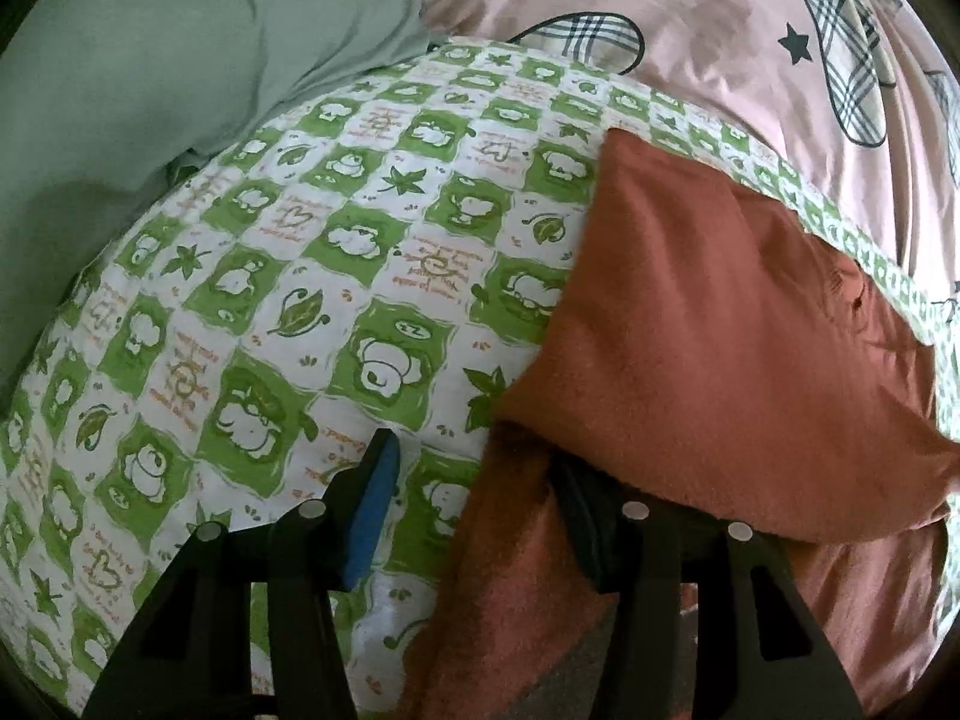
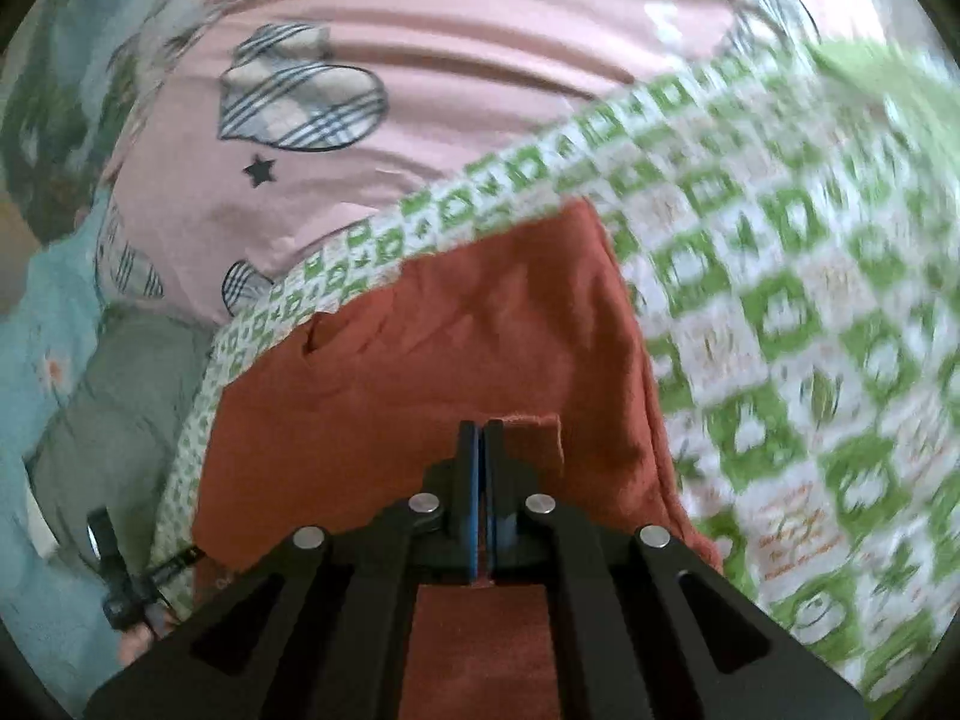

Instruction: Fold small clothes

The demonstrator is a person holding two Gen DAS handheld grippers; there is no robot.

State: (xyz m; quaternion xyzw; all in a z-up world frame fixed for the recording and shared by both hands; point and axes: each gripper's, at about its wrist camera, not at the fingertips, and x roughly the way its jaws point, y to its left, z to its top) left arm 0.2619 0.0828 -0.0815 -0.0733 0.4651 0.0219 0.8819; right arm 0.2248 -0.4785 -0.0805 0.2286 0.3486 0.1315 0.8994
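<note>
A rust-orange garment (image 1: 720, 336) lies on a green-and-white patterned sheet (image 1: 336, 252), partly folded, with an upper layer lifted over a lower one. My left gripper (image 1: 480, 480) is open; its left finger with the blue pad (image 1: 375, 510) rests over the sheet, and its right finger is under the raised orange layer. In the right wrist view the garment (image 2: 432, 372) fills the centre. My right gripper (image 2: 482, 438) is shut on a fold of the orange garment, whose edge sticks out beside the fingertips.
A green pillow (image 1: 156, 96) lies at the upper left. A pink duvet with plaid hearts (image 1: 750, 18) lies behind the sheet and shows in the right wrist view (image 2: 390, 90). Pale blue bedding (image 2: 42, 360) and a grey cloth (image 2: 120, 396) are at the left.
</note>
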